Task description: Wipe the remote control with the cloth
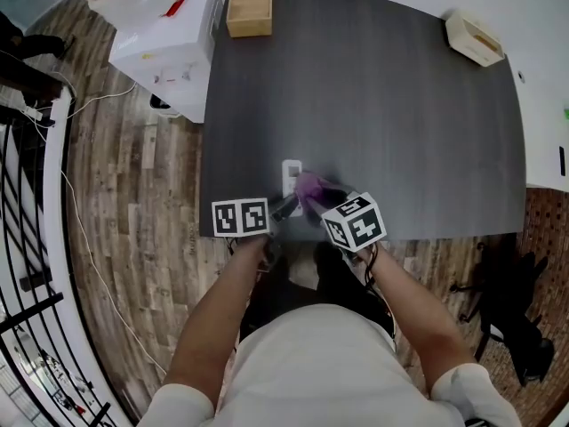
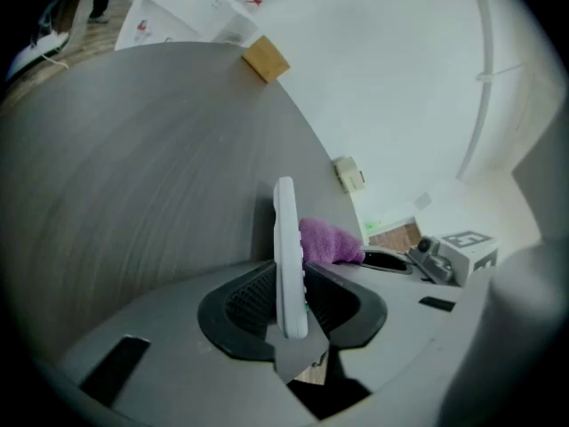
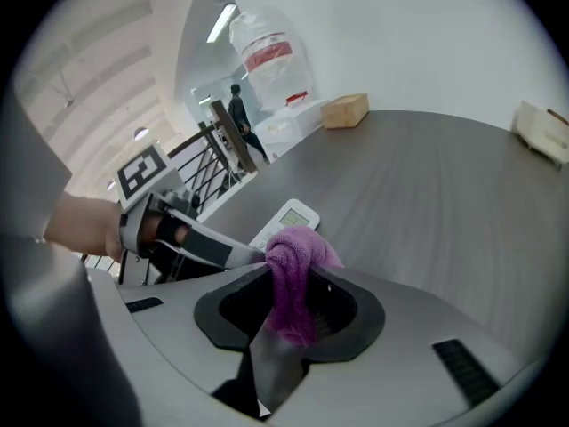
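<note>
Your left gripper (image 2: 290, 302) clamps the remote control (image 1: 292, 175), right gripper (image 3: 291, 308) pinches the cloth (image 1: 311, 187) at its four o'clock; wiping looks about to begin, so stroke lengthwise.

Office or lab-type workrm, not a home. Plain dark grey desk (image 1: 400, 105) w/ a wooden box (image 1: 249, 5) at its far edge and a small pale tray (image 1: 474, 38) at a far corner. Wood-look plank floor (image 1: 151, 194), bare white walls (image 2: 400, 78), ceiling strip light (image 3: 222, 23). White water dispenser (image 1: 164, 47) just beside the desk, w/ a big bottle (image 3: 267, 56) on top. Black metal railing (image 1: 27, 265) along one side, loose cable (image 1: 86, 238) across the floor. A person (image 3: 240, 114) stands in the bkgd near the railing.
</note>
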{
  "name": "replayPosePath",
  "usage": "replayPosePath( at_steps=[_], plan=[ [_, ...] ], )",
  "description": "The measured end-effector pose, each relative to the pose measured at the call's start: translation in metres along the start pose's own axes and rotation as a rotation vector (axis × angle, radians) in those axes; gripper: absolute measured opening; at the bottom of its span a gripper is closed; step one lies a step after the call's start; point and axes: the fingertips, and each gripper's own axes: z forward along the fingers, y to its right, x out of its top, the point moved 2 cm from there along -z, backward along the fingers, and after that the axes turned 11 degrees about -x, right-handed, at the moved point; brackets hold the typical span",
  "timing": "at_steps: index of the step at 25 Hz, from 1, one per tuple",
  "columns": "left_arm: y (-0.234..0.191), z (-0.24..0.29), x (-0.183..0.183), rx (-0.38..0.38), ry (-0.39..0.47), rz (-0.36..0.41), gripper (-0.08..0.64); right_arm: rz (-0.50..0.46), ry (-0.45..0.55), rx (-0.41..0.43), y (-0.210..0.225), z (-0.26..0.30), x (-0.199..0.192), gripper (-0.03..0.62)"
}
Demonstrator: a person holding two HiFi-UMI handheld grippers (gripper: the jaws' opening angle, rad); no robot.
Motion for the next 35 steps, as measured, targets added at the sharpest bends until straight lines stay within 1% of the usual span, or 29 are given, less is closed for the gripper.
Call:
replayPosePath(
  at_steps=[2, 4, 5, 7, 9, 11, 12, 14, 17, 20, 23, 25, 27, 30, 32, 34, 35],
  plan=[
    [0.006, -0.005, 0.004, -0.109, 0.06, -0.065, 0.1, 0.037, 0.06, -0.026, 0.014, -0.012, 0.011, 0.109],
    [0.013, -0.012, 0.009, -0.243, 0.128, -0.16, 0.1, 0.02, 0.119, -0.071, 0.032, -0.022, 0.029, 0.109],
    [0.017, -0.015, 0.012, -0.3, 0.152, -0.198, 0.098, -0.011, 0.135, -0.089, 0.039, -0.023, 0.038, 0.109],
    [0.026, -0.018, 0.014, -0.386, 0.168, -0.23, 0.098, -0.103, 0.143, -0.112, 0.047, -0.018, 0.055, 0.109],
    [0.036, -0.018, 0.015, -0.442, 0.163, -0.235, 0.098, -0.201, 0.145, -0.119, 0.047, -0.01, 0.068, 0.109],
    [0.042, -0.016, 0.014, -0.469, 0.156, -0.254, 0.098, -0.28, 0.161, -0.109, 0.04, -0.005, 0.078, 0.109],
    [0.044, -0.016, 0.015, -0.472, 0.153, -0.257, 0.098, -0.305, 0.174, -0.098, 0.034, -0.005, 0.081, 0.109],
    [0.042, -0.016, 0.017, -0.474, 0.156, -0.249, 0.097, -0.324, 0.195, -0.078, 0.023, -0.007, 0.081, 0.109],
    [0.037, -0.02, 0.019, -0.463, 0.195, -0.304, 0.097, -0.313, 0.179, -0.037, 0.009, -0.013, 0.066, 0.109],
    [0.027, -0.021, 0.026, -0.434, 0.237, -0.316, 0.097, -0.309, 0.155, -0.001, -0.005, -0.019, 0.046, 0.109],
    [0.02, -0.02, 0.028, -0.412, 0.253, -0.332, 0.097, -0.276, 0.134, 0.02, -0.013, -0.025, 0.028, 0.109],
    [0.015, -0.021, 0.027, -0.391, 0.251, -0.322, 0.097, -0.25, 0.113, 0.039, -0.018, -0.029, 0.016, 0.109],
    [0.01, -0.021, 0.025, -0.358, 0.238, -0.289, 0.097, -0.235, 0.093, 0.056, -0.023, -0.033, 0.005, 0.109],
    [0.006, -0.02, 0.024, -0.311, 0.215, -0.257, 0.097, -0.235, 0.068, 0.092, -0.033, -0.039, -0.009, 0.109],
    [0.004, -0.02, 0.024, -0.29, 0.206, -0.246, 0.097, -0.25, 0.053, 0.159, -0.047, -0.044, -0.018, 0.109],
    [0.005, -0.019, 0.024, -0.293, 0.204, -0.24, 0.097, -0.282, 0.037, 0.261, -0.066, -0.052, -0.027, 0.109],
    [0.007, -0.018, 0.025, -0.294, 0.196, -0.222, 0.097, -0.303, 0.033, 0.296, -0.073, -0.056, -0.03, 0.109]
  ],
)
